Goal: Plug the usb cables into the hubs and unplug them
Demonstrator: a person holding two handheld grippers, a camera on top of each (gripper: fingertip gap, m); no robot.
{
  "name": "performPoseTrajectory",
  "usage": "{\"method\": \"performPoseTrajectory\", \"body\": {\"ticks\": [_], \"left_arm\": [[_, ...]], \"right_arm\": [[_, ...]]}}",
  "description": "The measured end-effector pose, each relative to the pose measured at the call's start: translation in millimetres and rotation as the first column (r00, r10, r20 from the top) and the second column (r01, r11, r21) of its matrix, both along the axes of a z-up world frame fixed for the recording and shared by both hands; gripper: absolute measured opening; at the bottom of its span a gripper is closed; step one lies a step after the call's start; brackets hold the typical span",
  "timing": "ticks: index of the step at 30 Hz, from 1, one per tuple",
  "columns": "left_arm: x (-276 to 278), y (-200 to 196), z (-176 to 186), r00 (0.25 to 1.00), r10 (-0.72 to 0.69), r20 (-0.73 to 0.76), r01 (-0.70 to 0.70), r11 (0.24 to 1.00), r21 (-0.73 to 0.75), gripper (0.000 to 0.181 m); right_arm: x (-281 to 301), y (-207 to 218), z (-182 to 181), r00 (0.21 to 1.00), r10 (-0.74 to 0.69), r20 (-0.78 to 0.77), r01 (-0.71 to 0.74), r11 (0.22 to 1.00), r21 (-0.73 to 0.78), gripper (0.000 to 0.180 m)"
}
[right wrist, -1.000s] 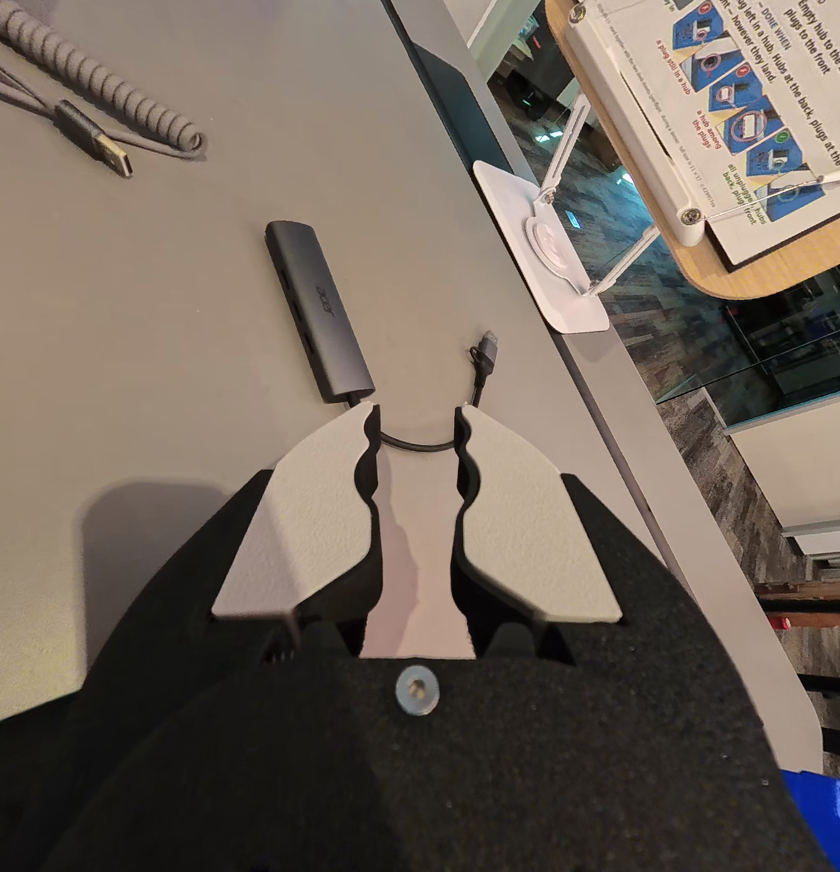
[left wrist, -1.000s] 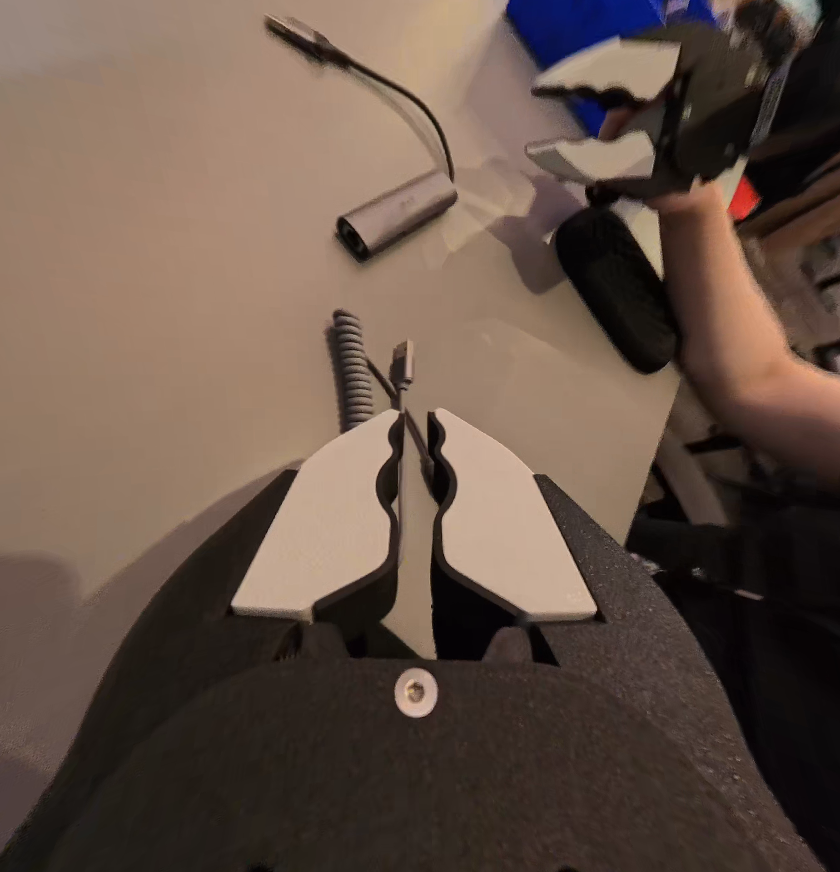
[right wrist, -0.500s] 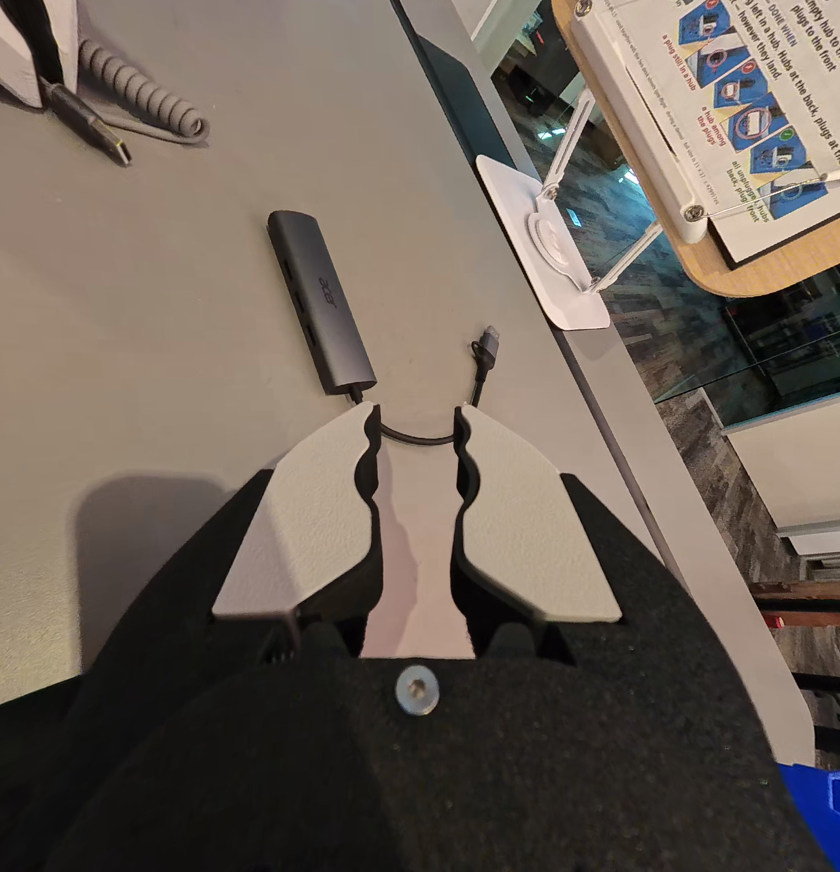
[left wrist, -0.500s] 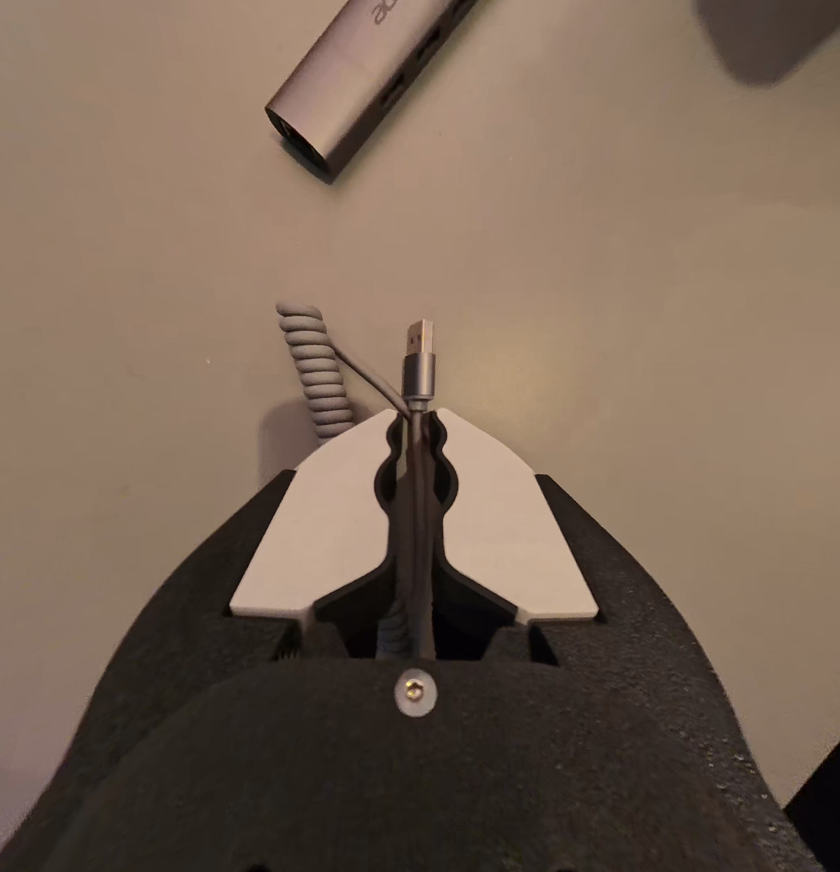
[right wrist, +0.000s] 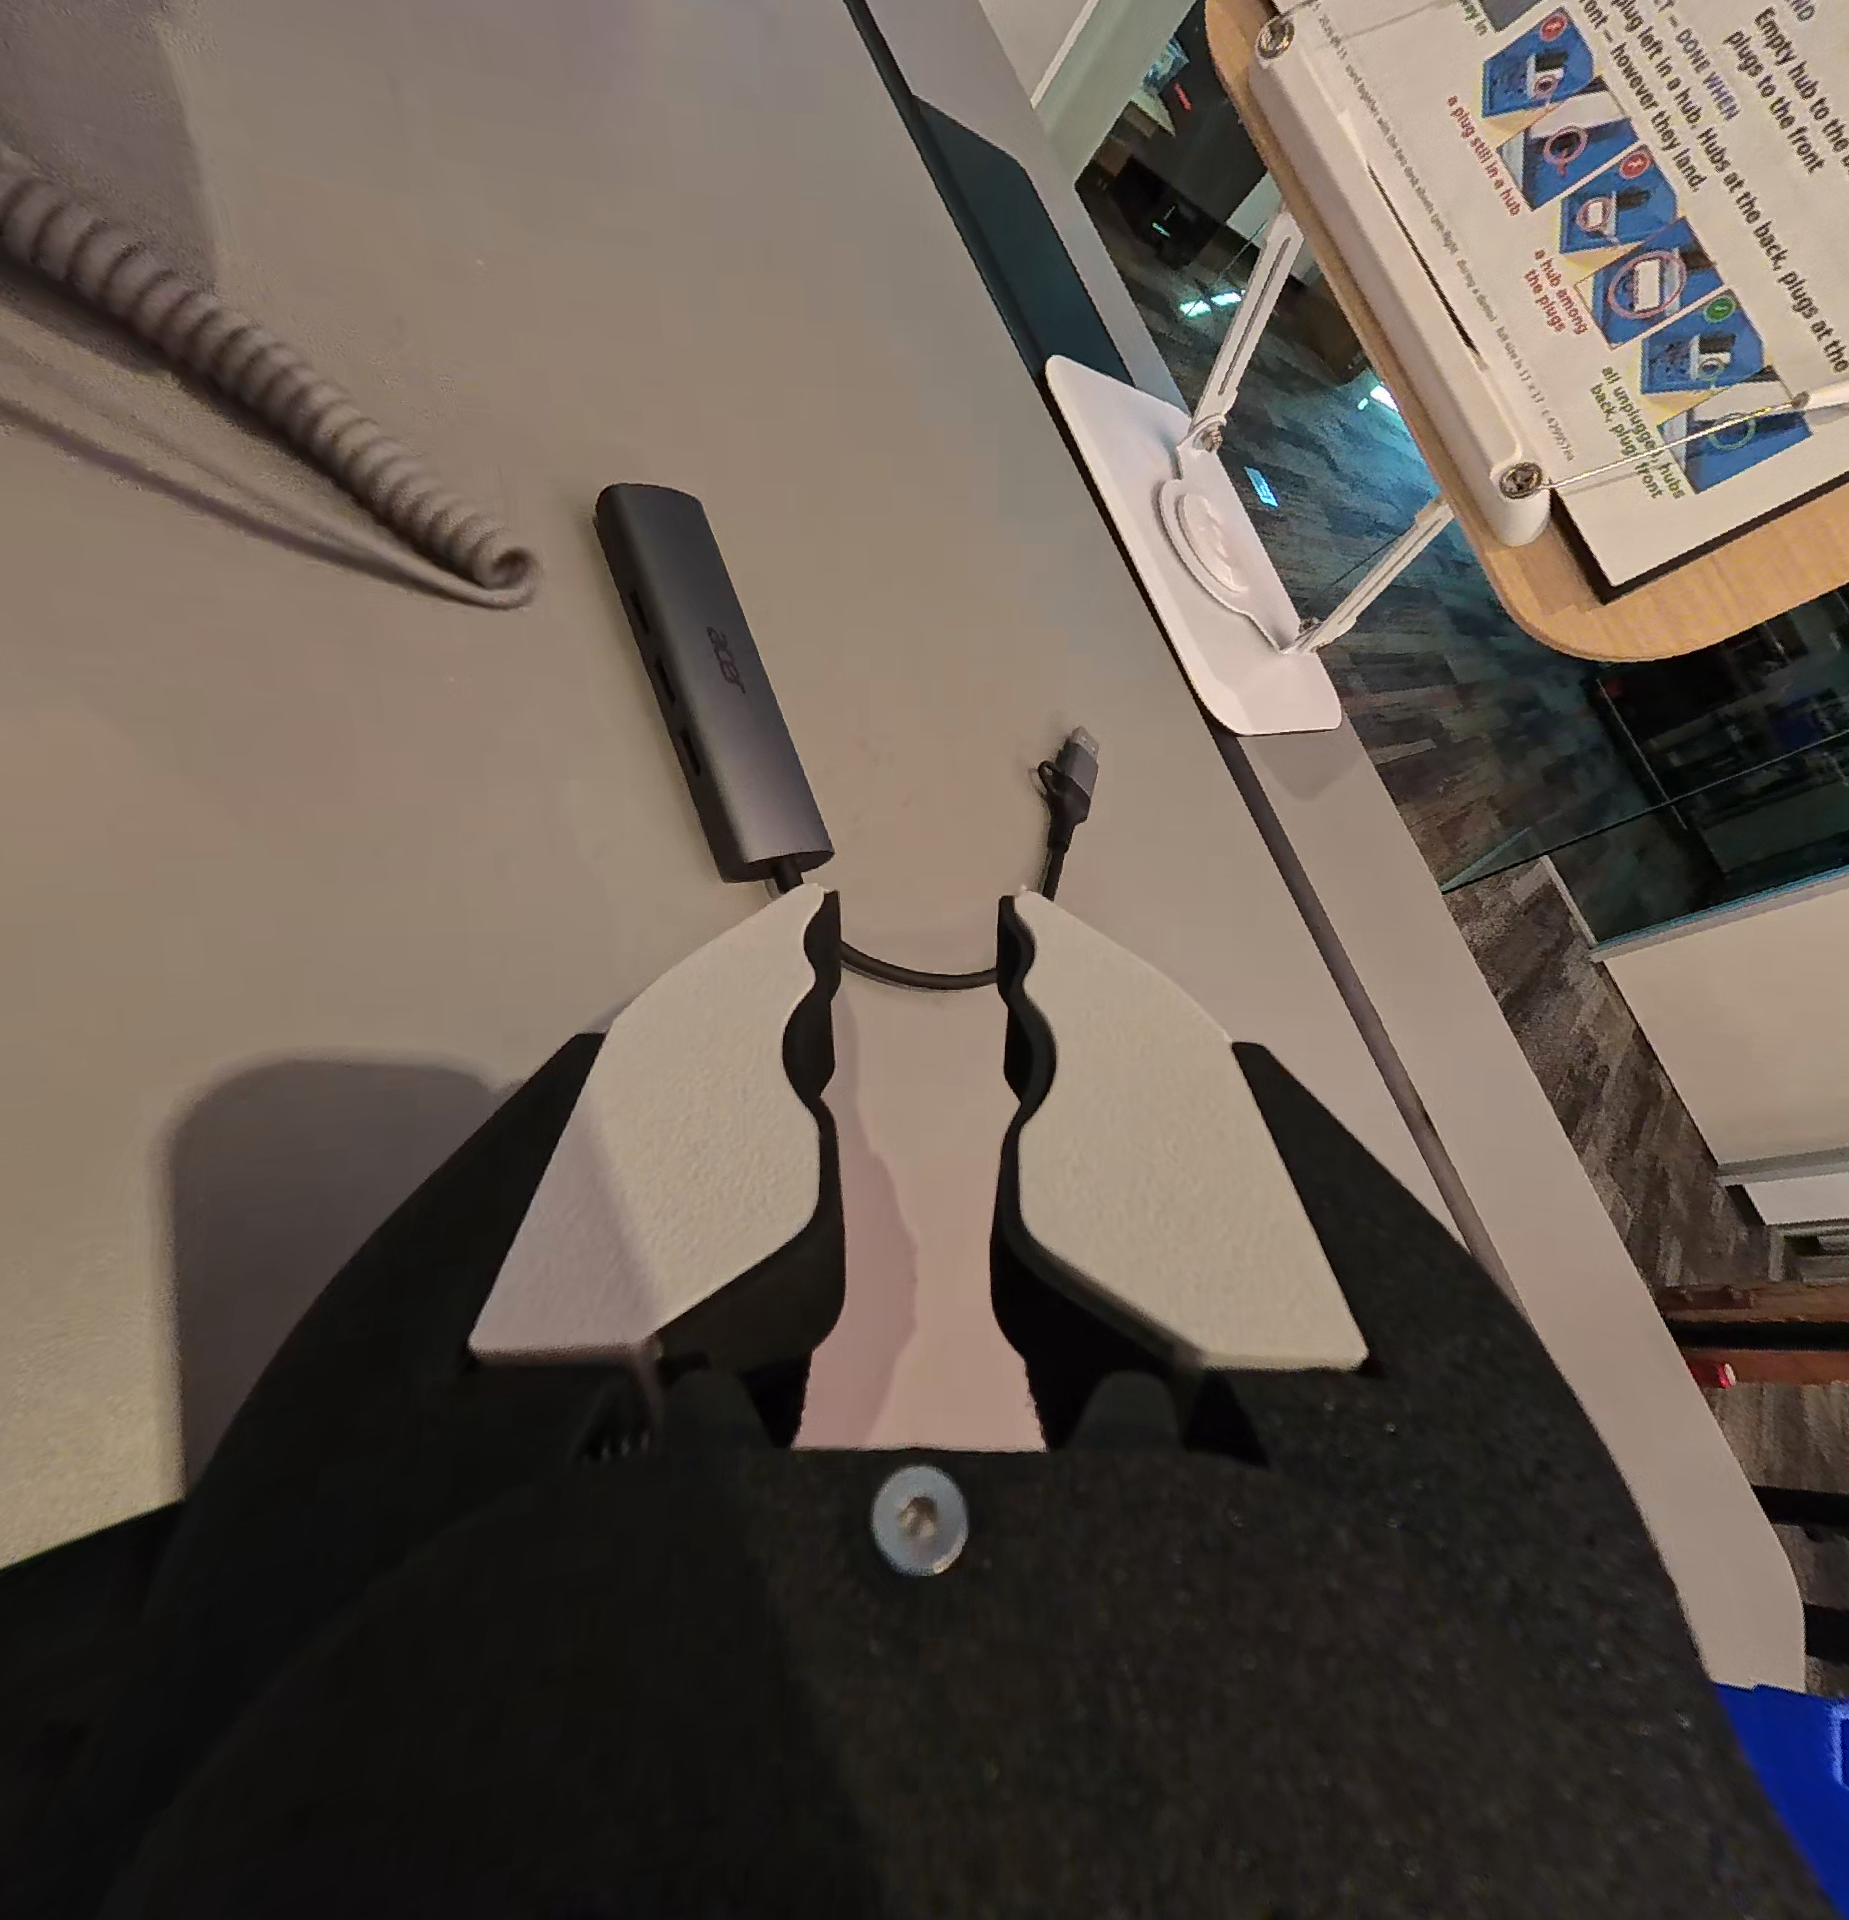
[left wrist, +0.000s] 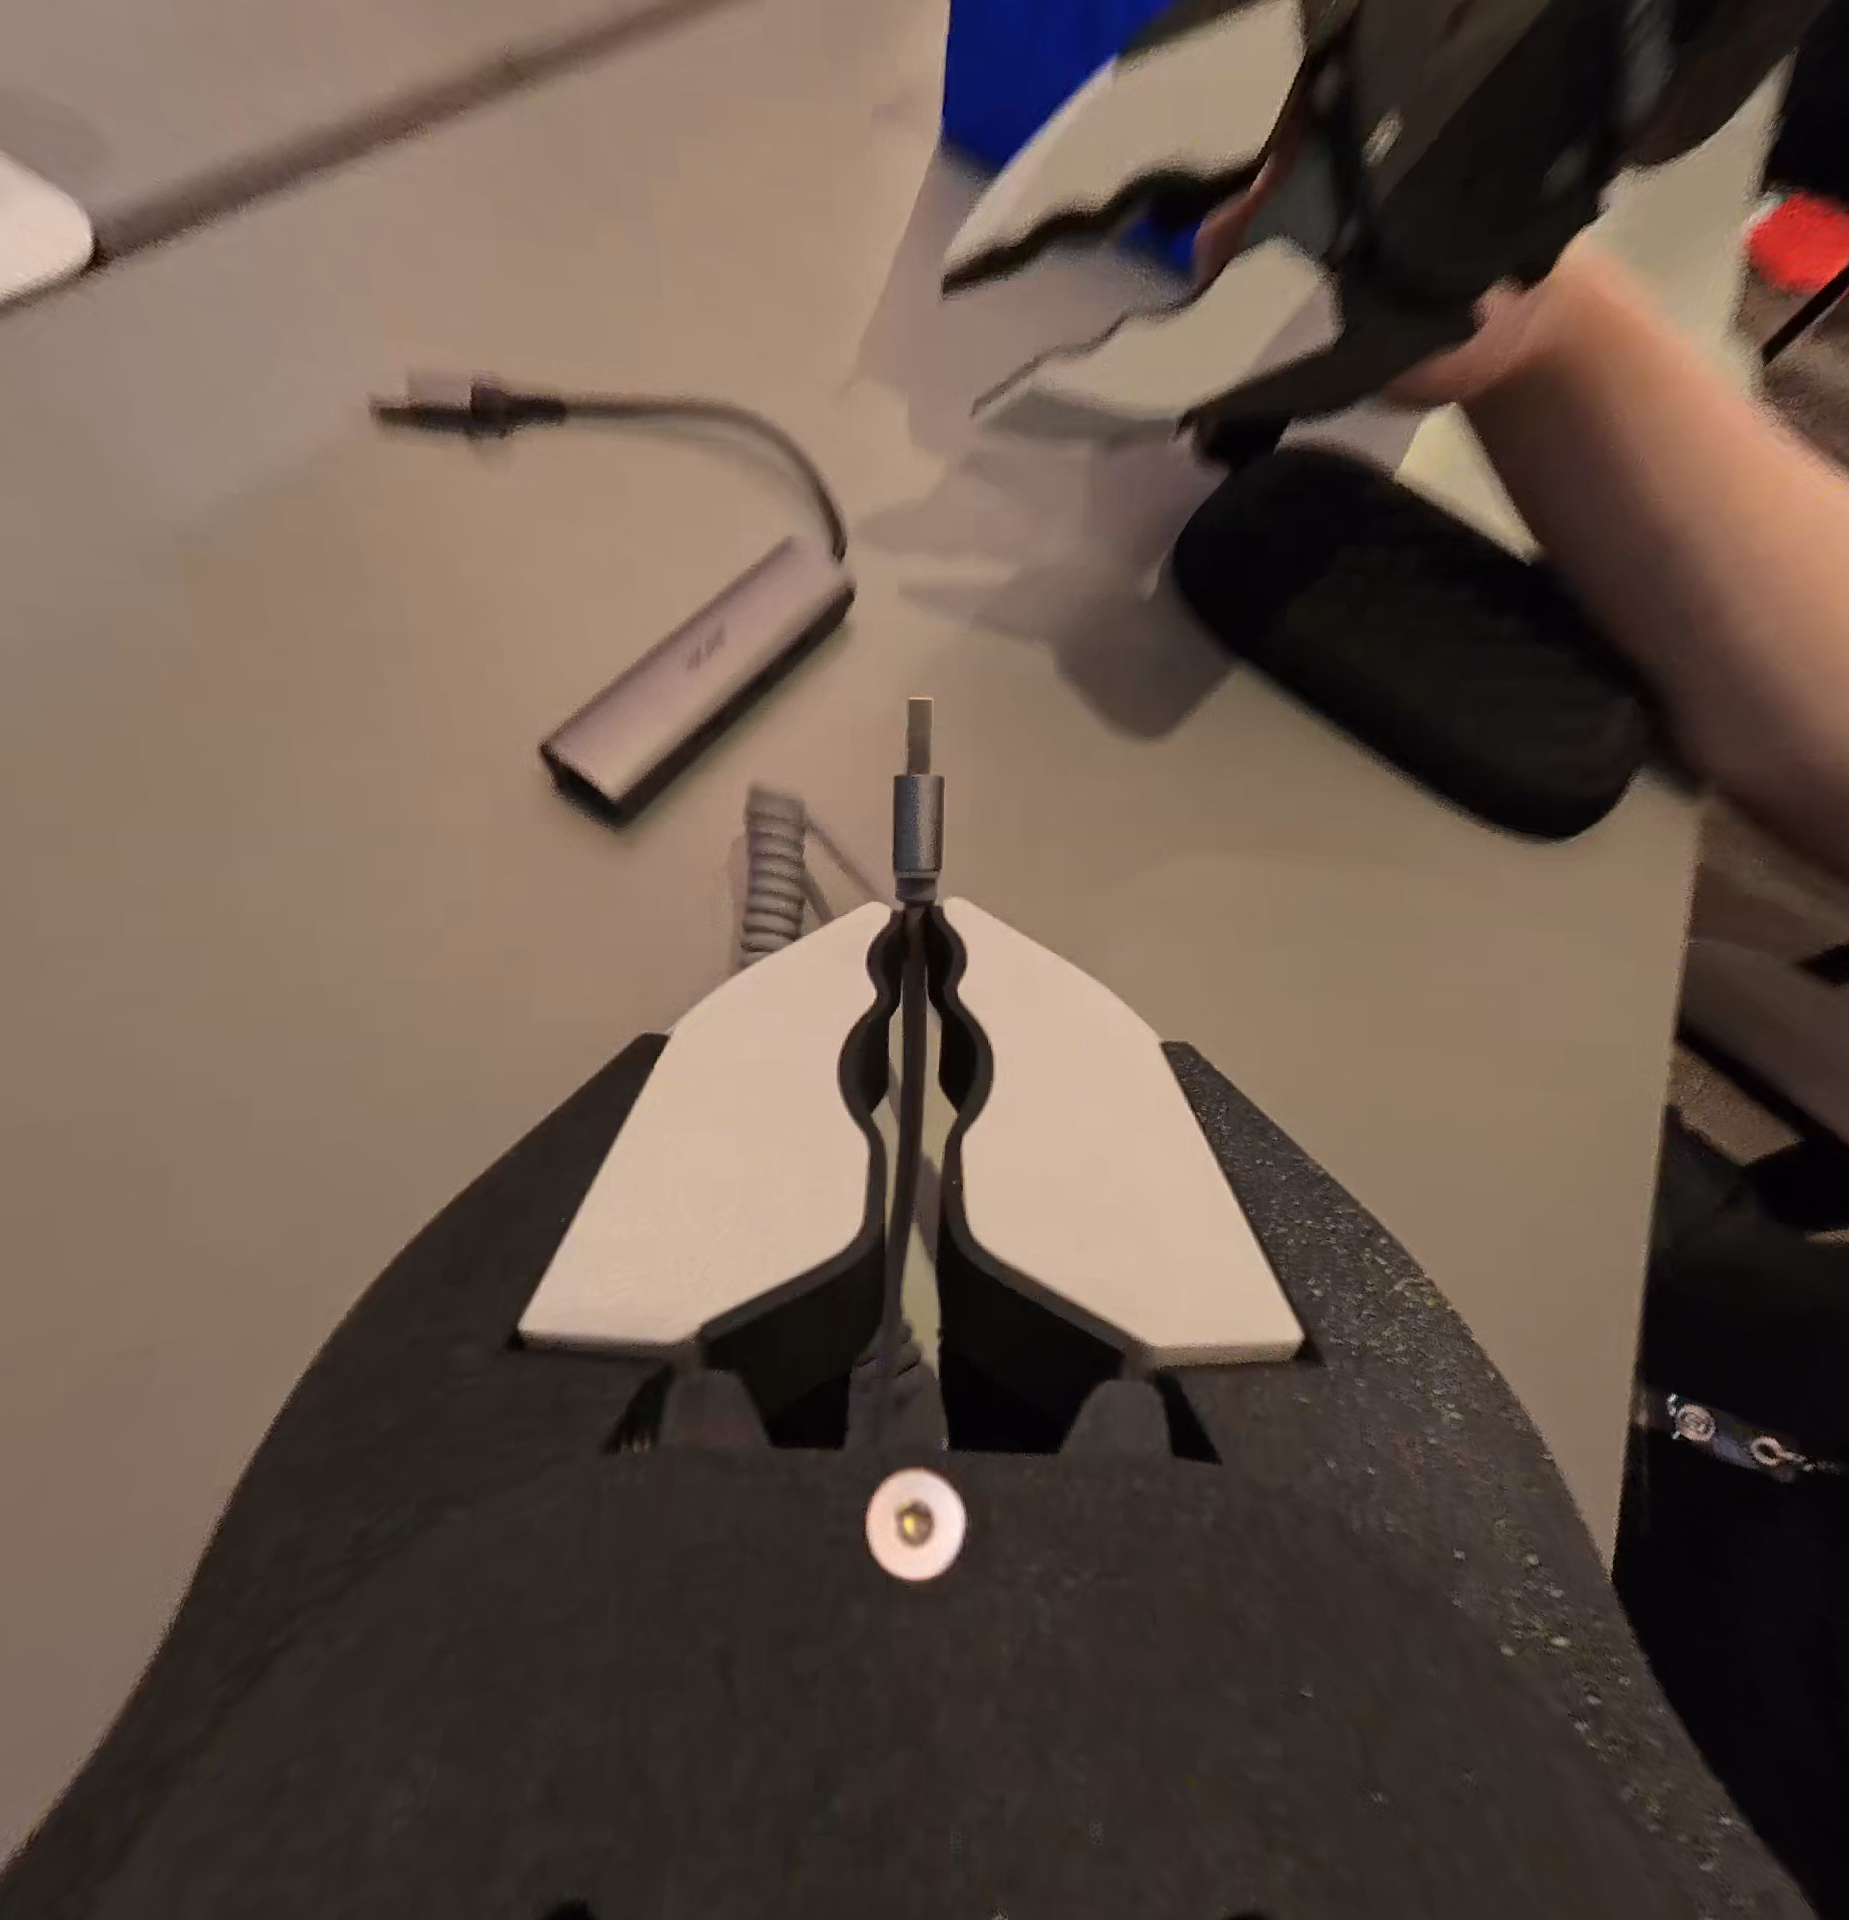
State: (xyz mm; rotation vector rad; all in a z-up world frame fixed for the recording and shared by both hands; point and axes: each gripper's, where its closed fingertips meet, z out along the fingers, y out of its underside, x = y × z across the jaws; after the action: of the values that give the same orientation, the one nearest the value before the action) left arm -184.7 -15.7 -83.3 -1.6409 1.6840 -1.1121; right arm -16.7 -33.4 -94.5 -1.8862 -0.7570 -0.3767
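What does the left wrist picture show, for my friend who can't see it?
The left gripper is shut on a cable, its USB plug pointing ahead over a table. A grey hub lies just beyond. The right gripper, blurred, hangs open at upper right.

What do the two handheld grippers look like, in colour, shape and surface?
Both are alike. The left gripper and the right gripper each have a rough, grainy black body that widens toward the camera, with one round silver screw at its centre. The two fingers are flat, pale grey plates with black, wavy inner edges, tapering to the tips. No cables or markings show on them.
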Motion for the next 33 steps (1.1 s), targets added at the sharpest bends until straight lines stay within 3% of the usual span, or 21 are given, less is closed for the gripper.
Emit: {"method": "performPoseTrajectory", "body": {"ticks": [6,13,19,33], "left_arm": [[12.8,-3.7,14.7,0.993,-0.031,0.11,0.035,0.999,-0.034,0.003],[12.3,-24.2,35.8,0.956,-0.14,0.256,0.093,0.977,0.19,0.003],[13.5,-40.9,59.7,0.883,-0.235,0.406,0.16,0.964,0.212,0.003],[13.7,-37.2,57.8,0.887,-0.242,0.394,0.197,0.969,0.152,0.003]], "right_arm": [[-2.0,-0.2,-1.2,1.0,0.004,0.007,-0.004,1.0,-0.005,0.028],[-4.7,-1.0,-0.7,1.0,0.011,-0.006,-0.011,1.0,-0.002,0.028],[-8.7,-1.6,-0.1,0.999,0.025,-0.02,-0.025,1.0,-0.001,0.028],[-30.3,-3.4,2.2,0.988,0.118,-0.104,-0.119,0.993,-0.007,0.027]]}}
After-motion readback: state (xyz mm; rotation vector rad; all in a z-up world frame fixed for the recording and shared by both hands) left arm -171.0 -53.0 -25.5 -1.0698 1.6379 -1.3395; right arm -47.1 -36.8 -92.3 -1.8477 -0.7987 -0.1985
